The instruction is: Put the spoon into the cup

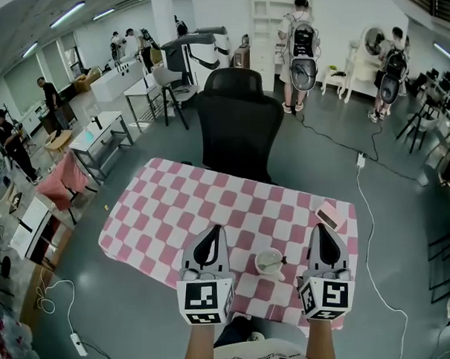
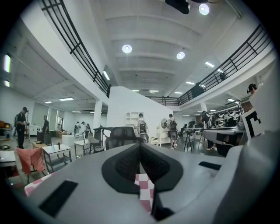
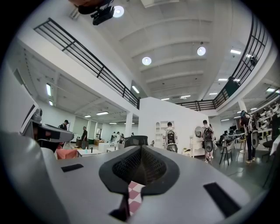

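Cup (image 1: 269,262), near desk (image 1: 172,202) edge: spoon (image 1: 282,260) apparently inside, task seemingly done. Left claw (image 1: 217,233), right claw (image 1: 319,233): closed, empty.

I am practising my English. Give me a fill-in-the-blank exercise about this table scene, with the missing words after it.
The cup stands ____ the left gripper and the right gripper. The jaws of both grippers are ____. The office chair beyond the cup is ____ in colour. The tablecloth is checked in white and ____.
Missing words: between; shut; black; pink.
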Demonstrator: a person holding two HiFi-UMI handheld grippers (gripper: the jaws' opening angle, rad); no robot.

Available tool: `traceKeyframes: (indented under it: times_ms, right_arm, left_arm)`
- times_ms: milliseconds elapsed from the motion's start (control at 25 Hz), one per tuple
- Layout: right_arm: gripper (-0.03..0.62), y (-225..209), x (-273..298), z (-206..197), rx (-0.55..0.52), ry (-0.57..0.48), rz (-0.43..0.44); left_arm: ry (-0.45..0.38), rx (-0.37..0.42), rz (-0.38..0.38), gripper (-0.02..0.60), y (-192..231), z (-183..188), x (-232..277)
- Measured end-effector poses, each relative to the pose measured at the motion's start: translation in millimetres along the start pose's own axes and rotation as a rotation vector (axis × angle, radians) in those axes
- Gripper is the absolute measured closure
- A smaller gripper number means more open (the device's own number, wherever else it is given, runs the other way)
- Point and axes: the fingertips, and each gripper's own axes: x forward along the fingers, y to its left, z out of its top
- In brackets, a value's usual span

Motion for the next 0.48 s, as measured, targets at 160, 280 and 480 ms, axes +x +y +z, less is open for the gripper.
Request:
traceKeyframes:
  times_ms: [160, 280, 480]
  right_arm:
    - [0.579, 0.8, -1.0, 1.5, 0.003, 0.0, 0.0]
    - [0.579, 1.9, -1.0, 0.9, 0.006, 0.003, 0.004]
    - [0.579, 2.6, 0.0, -1.3, 0.007, 0.005, 0.007]
  left_arm:
    - [-0.001, -0.003, 0.0, 0.568, 0.0, 1.8, -1.5]
    - [-0.001, -0.001, -0.002, 0.568, -0.6, 1.5, -1.9]
    - [0.002, 0.003, -0.002, 0.568, 0.9, -0.4, -1.4]
